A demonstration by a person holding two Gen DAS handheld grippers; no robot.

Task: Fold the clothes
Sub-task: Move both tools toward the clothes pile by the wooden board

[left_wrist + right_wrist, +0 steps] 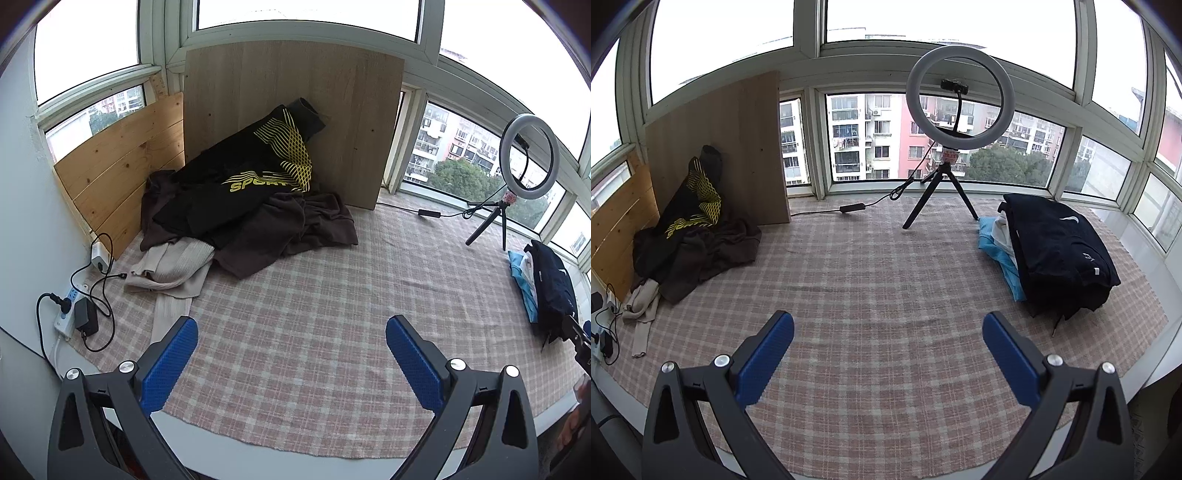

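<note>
A heap of unfolded clothes lies at the back left on the plaid cloth [314,332]: a black shirt with yellow "SPORT" print [243,173] on top, a dark brown garment [295,229] under it, and a beige knit piece [173,269] at the front. The heap also shows in the right wrist view [690,229]. A folded stack topped by a black garment [1060,251] sits at the right, over white and light blue pieces [997,247]. My left gripper [291,339] is open and empty above the cloth. My right gripper [888,339] is open and empty too.
A ring light on a tripod [955,122] stands at the back with its cable [849,208] across the cloth. Wooden boards [291,118] lean against the windows. A power strip with plugs and cables [74,310] lies at the left edge.
</note>
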